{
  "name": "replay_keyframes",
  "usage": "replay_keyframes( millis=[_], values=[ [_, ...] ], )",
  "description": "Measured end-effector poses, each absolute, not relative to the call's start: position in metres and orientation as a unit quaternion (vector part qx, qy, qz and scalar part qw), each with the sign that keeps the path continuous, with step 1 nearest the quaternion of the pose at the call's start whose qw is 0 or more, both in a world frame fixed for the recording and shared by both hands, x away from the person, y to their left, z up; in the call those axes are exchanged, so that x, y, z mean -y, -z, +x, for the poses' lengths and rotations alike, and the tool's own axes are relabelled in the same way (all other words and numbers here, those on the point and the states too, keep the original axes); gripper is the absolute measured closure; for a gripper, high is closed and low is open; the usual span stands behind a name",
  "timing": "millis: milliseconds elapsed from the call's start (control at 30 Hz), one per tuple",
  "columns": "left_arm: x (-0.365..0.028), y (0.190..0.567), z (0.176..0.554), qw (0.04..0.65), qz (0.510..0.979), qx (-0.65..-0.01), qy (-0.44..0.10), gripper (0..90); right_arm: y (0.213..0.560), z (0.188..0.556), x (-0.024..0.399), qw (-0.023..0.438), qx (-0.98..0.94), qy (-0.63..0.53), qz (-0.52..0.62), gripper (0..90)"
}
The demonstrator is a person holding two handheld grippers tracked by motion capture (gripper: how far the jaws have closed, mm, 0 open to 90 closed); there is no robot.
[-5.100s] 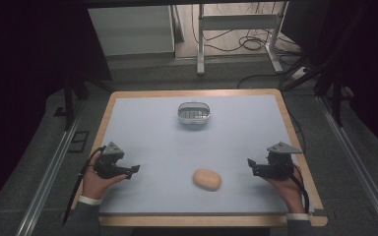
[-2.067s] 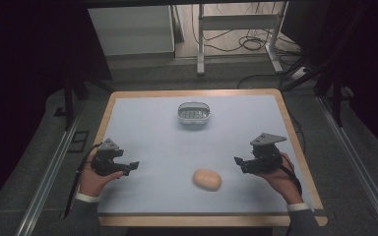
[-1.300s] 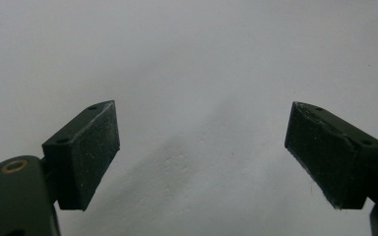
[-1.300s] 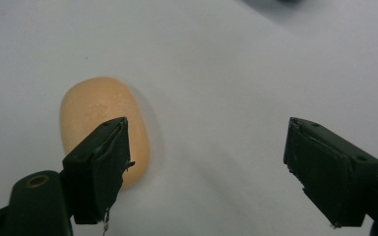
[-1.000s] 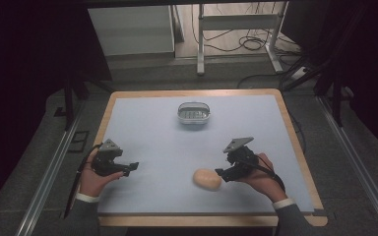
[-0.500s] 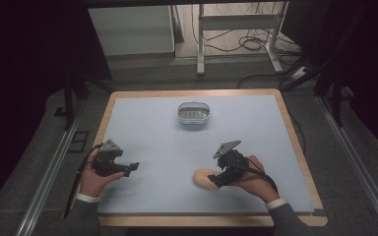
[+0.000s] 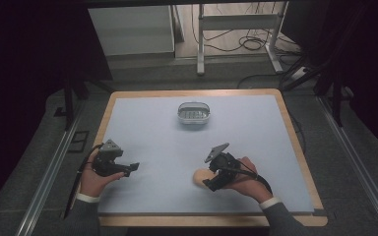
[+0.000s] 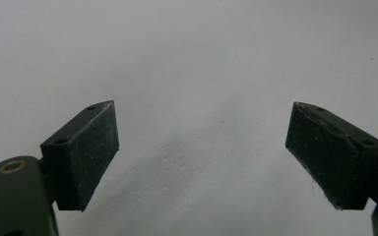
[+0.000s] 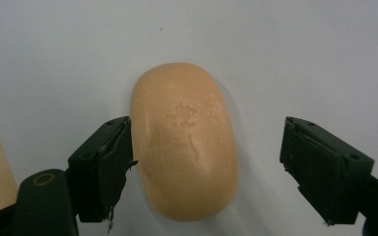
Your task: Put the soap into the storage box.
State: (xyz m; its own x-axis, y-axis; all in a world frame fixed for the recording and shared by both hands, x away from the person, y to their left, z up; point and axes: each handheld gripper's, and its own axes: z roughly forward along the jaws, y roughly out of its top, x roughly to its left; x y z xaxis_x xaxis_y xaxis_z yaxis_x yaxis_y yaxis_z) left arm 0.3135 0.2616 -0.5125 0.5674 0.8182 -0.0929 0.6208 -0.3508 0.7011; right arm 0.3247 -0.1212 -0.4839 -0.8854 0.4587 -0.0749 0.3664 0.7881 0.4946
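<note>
Pale blue-grey matting covers the table [image 7: 147, 118], framed by a light wooden edge; on it we list three items and two tools. Item one, a tan oval soap bar [image 9: 184, 140] with a faint embossed mark on its top face, lies flat at about 5 o'clock from the table's centre, near the front. Item two, the right gripper [image 9: 204, 169], is held in the person's right hand [image 7: 246, 179] and sits over the soap with its jaws apart: in the right gripper view we see one pad touching the bar's side at 9 o'clock, while the other pad stands clear of it at 3 o'clock, pale mat showing in between. Item three, a small metal wire basket [image 7: 194, 113] with a pale rim, stands at 12 o'clock from centre, well apart from the soap. Item four, the left gripper [image 8: 202, 157], rests in the left hand [image 7: 96, 179] at about 8 o'clock, well apart from both soap and basket; we record its jaws as wide apart, with nothing but bare mat between them.
</note>
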Motion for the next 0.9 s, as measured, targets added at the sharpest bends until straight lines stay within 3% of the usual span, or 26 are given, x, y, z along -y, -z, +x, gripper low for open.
replay_keyframes(
  millis=[667, 900],
  values=[
    [-0.263, 0.511, 0.313, 0.361, 0.808, -0.443, -0.142, 13.2, 0.503, 0.328, 0.099, 0.08, -0.958, -0.192, 0.198, 18.3],
    [-0.263, 0.511, 0.313, 0.362, 0.807, -0.444, -0.142, 13.2, 0.508, 0.33, 0.098, 0.081, -0.96, -0.179, 0.199, 24.6]
  ],
)
